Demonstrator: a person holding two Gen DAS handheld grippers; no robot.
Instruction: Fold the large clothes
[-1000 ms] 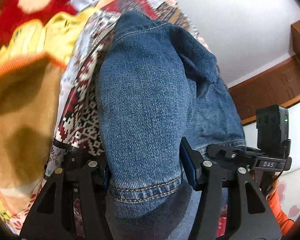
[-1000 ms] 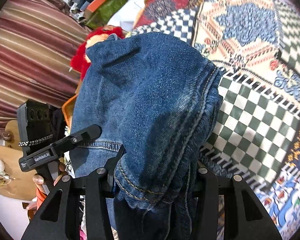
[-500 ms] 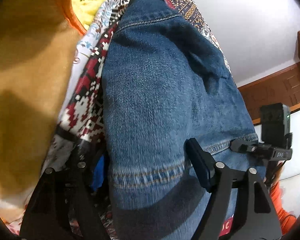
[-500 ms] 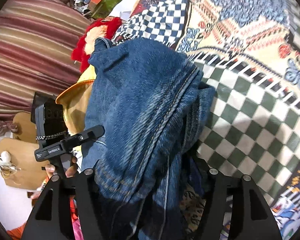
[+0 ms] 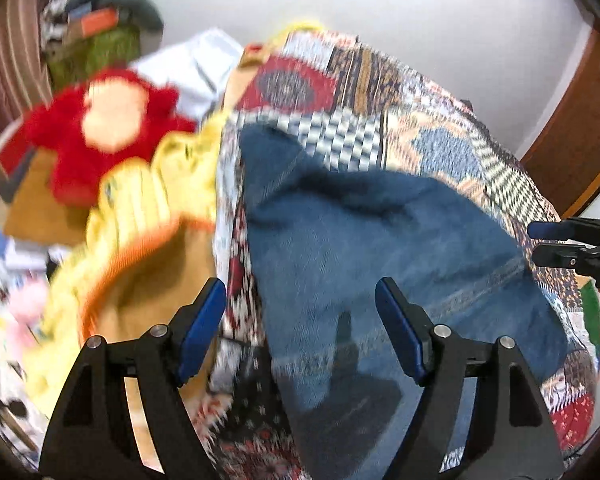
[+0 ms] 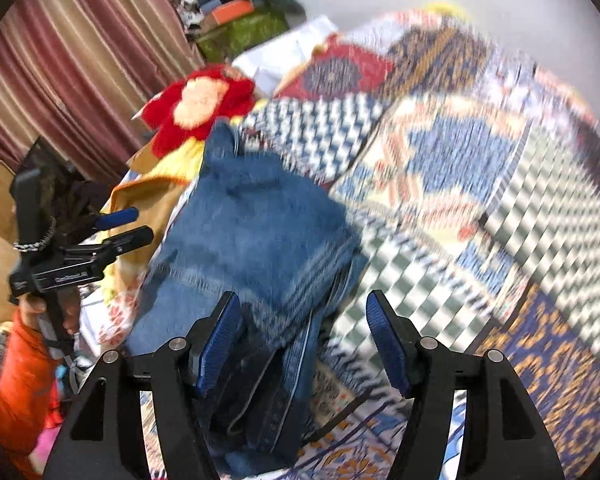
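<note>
Folded blue denim jeans (image 5: 380,248) lie bunched, layered edges showing, across the frame's centre on a patterned patchwork bedspread (image 6: 480,168). The left gripper (image 5: 300,320) and right gripper (image 6: 304,332) both gape wide above them, holding nothing.

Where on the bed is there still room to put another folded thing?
The free patch is the patchwork quilt on the far side of the folded jeans, away from the curtain. The curtain side is crowded: a red plush toy, yellow clothing and a heap of stuff behind.
</note>
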